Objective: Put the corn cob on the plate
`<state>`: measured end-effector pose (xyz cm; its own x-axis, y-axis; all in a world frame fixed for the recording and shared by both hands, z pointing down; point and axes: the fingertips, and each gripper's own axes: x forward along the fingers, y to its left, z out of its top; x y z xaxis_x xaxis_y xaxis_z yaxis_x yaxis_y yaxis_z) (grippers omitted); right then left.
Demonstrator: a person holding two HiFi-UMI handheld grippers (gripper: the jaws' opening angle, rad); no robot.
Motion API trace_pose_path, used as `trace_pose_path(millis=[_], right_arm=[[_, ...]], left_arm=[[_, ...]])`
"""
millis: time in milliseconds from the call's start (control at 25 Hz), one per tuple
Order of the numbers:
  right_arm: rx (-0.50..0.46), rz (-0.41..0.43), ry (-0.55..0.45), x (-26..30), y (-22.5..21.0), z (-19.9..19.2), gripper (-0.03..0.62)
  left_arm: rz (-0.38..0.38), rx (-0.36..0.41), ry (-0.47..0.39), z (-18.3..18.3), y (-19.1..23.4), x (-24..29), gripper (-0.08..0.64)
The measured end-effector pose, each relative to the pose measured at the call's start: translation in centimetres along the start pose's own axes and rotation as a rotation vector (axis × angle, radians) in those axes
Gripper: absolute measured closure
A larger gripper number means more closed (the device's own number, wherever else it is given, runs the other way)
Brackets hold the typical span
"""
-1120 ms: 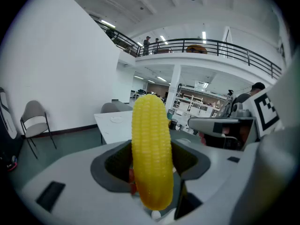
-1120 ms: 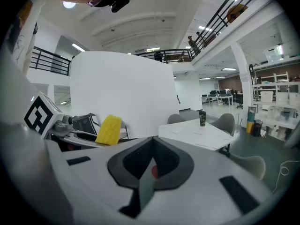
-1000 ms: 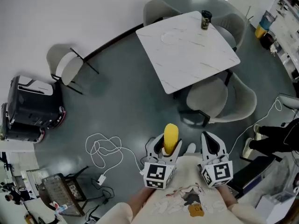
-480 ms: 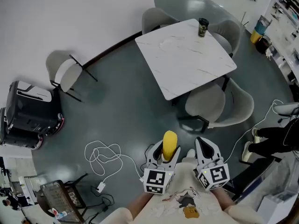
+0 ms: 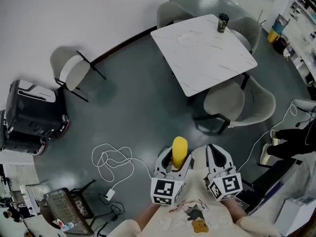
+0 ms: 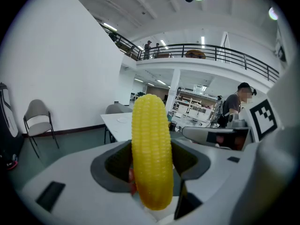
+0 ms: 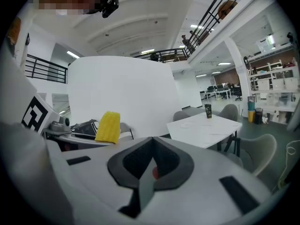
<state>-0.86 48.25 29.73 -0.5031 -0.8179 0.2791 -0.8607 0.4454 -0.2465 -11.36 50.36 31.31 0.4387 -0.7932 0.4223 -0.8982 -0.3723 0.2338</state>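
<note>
Head view, corn cob: the corn cob (image 5: 178, 151) stands upright in the left gripper (image 5: 173, 163), well short of the table (image 5: 207, 58) and over the floor on its near side.
Head view, plate: a faint pale round on the table's far half looks like the plate (image 5: 189, 37); it is too faint to be sure.
Head view, right gripper: the right gripper (image 5: 218, 159) is likewise well short of the table.
Head view, dark cup: the dark cup (image 5: 223, 22) stands at the table's far corner.
Left gripper view, grip: the jaws are clamped on the cob's lower part (image 6: 151, 149), and its tip rises free above them, with the table (image 6: 117, 123) in the distance behind.
Right gripper view, grip: the jaws (image 7: 150, 165) are pressed together with nothing between them; the table (image 7: 206, 130) lies ahead to the right.
Step in hand: by my reading, carrying the held cob towards the table.
Next move: close the gap to the table, past the chairs (image 5: 239, 102) on its near side, then lower the cob onto the plate and release it there.
</note>
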Motion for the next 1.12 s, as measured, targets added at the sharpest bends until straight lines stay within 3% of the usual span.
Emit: trace_pose_path(millis=[320,680,1120], right_arm=[[-0.010,-0.035,-0.014,-0.7,1.5,0.7,0.595],[-0.018,-0.013,-0.018,0.9,1.0,0.9,0.595],[0.026,-0.029,-0.051,9.5,-5.1,3.5,0.595]], left_arm=[[-0.047,-0.017,0.019,-0.8,0.8,-1.1,0.299],[-0.039,-0.023,-0.001,-0.2,1.3,-0.3,0.299],[0.002,0.007,0.021,4.0,6.3,8.1,0.299]])
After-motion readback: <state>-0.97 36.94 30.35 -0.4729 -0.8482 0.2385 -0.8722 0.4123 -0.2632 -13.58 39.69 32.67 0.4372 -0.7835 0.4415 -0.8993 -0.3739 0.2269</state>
